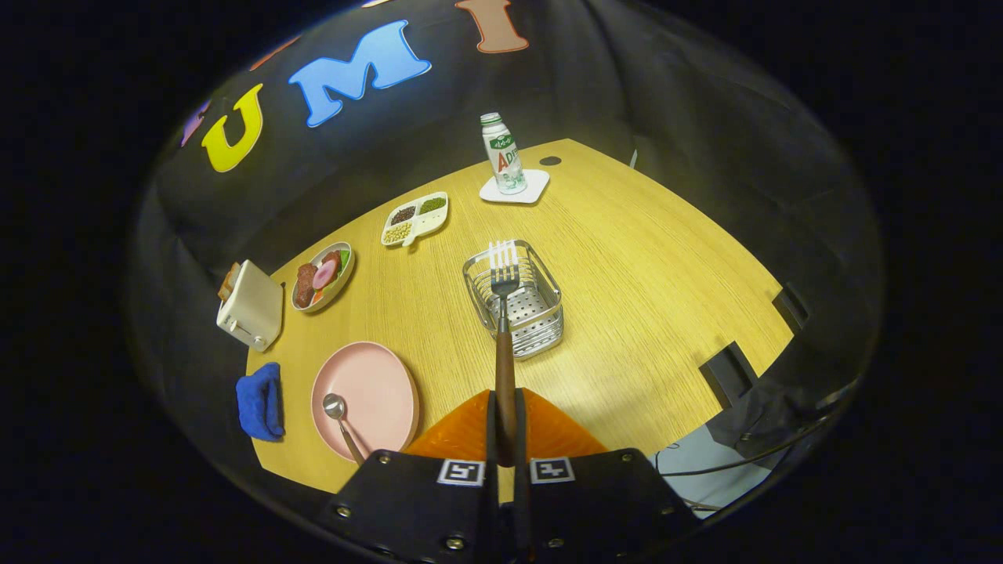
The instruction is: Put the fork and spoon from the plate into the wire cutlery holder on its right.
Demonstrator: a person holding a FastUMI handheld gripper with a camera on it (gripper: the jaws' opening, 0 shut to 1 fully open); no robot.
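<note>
Fork (502,270) held over the wire cutlery holder (514,299).

The gripper (505,439) was clamped on the fork's wooden handle, tines out above the holder. Left of the holder and nearer the fingers lay the pink plate (376,384) with the spoon (338,415) on it; a blue cloth (259,401) lay beyond the plate.

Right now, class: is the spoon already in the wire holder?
No: the spoon lies on the pink plate, left of the holder.
</note>
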